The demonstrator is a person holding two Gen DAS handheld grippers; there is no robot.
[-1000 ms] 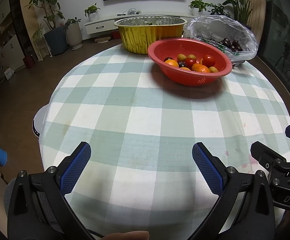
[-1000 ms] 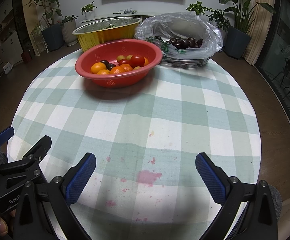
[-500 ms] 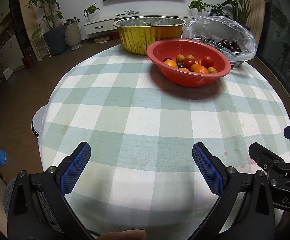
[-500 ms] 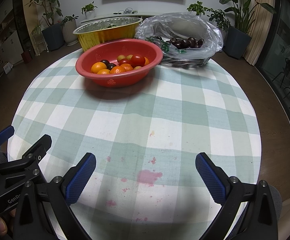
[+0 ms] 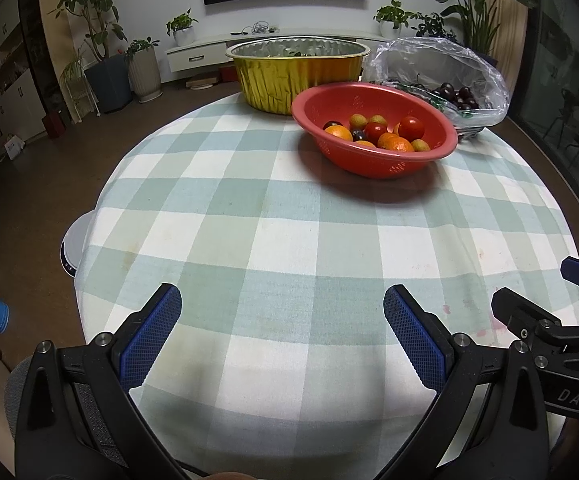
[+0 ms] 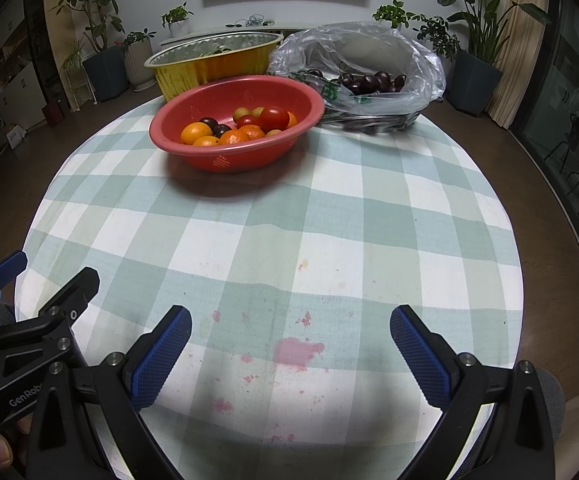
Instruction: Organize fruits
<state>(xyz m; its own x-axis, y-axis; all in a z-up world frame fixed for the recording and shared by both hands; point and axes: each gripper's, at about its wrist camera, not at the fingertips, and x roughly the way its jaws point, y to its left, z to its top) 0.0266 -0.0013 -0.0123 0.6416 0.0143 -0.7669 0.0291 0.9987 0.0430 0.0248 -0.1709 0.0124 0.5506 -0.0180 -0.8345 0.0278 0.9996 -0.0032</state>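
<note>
Mixed fruits sitting heaped in red colander at far side of counter: oranges, tomatoes, dark plums, small pale ones rolling together at bottom, sloped wall keeping them in. Gold foil basin standing just behind, contents hidden. Plastic bag of cherries lying beside colander, mouth gaping. Left gripper and right gripper hovering over near edge, both released, holding nothing. Wide bare cloth lying between grippers and colander, giving free approach. Scene fitting either sorting ahead or fruits already gathered.
</note>
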